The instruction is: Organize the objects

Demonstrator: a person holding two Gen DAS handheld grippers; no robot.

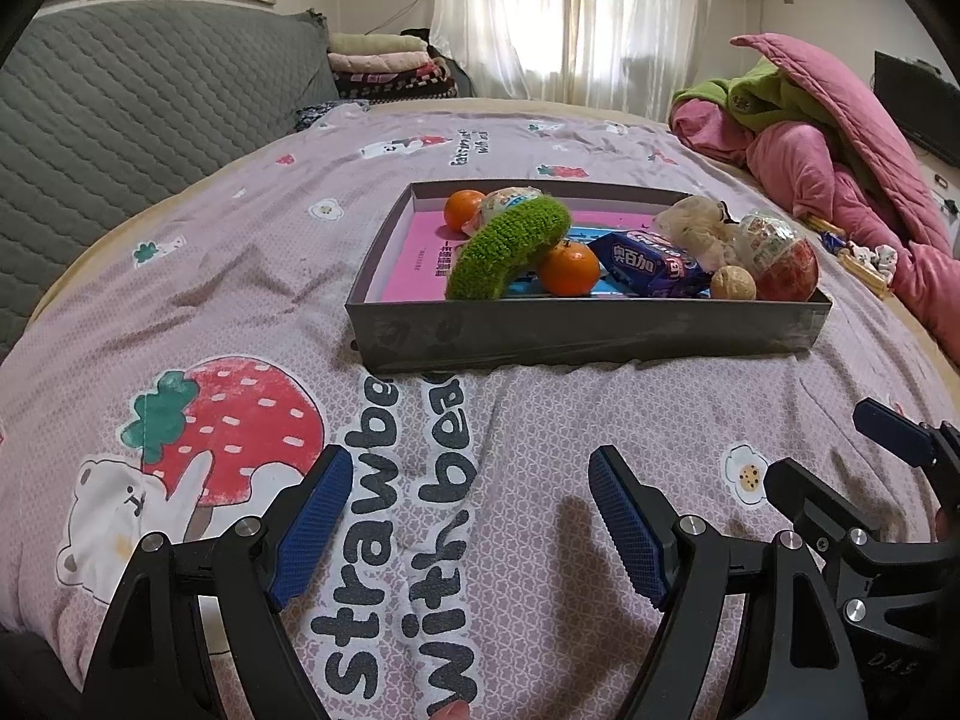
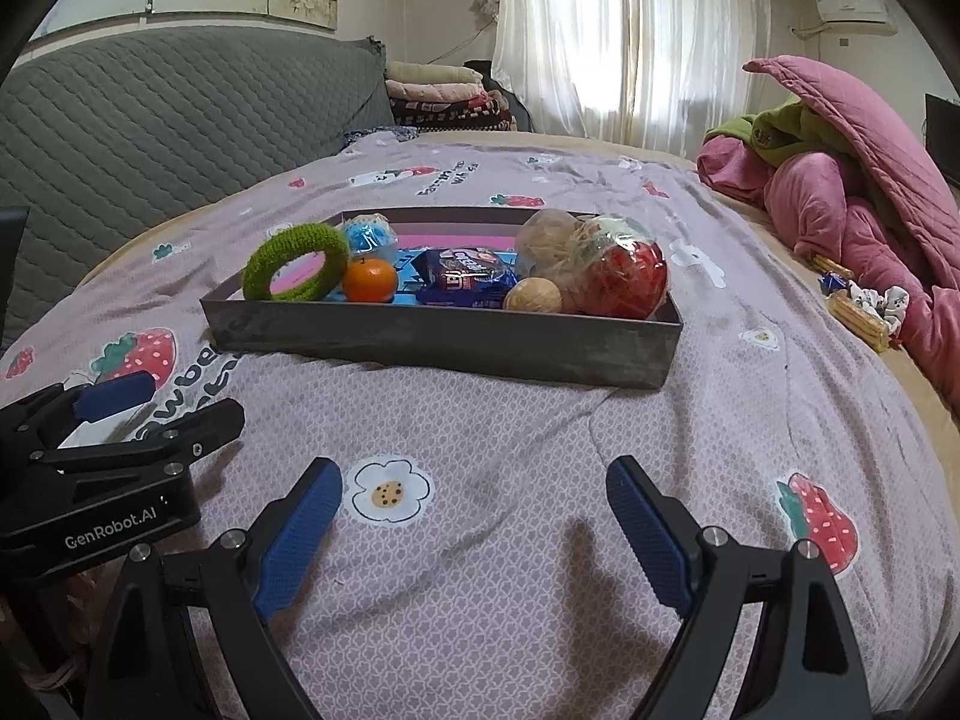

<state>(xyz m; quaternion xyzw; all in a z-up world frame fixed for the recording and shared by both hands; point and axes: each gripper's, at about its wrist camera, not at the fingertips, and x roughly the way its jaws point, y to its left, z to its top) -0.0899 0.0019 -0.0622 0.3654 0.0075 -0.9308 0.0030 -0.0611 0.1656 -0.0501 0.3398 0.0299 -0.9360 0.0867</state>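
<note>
A shallow grey box [image 1: 576, 330] [image 2: 444, 342] sits on the bedspread ahead of both grippers. Inside lie a green knitted ring [image 1: 510, 246] [image 2: 294, 264], two oranges [image 1: 569, 269] [image 2: 370, 280], a blue biscuit packet [image 1: 651, 264] [image 2: 465, 279], a walnut [image 1: 733, 283] [image 2: 533, 296], a red egg-shaped toy in clear wrap [image 1: 780, 258] [image 2: 624, 276] and a pale bundle [image 1: 696, 225]. My left gripper [image 1: 471, 516] is open above the printed bedspread, nothing between its blue pads. My right gripper [image 2: 474, 531] is open too, and empty, beside the left one.
The bed carries a lilac strawberry-print spread [image 1: 240, 276]. A grey quilted headboard [image 1: 120, 108] rises at the left. Pink and green bedding [image 1: 840, 138] is piled at the far right, with small snack packets [image 2: 864, 306] beside it. Curtains hang behind.
</note>
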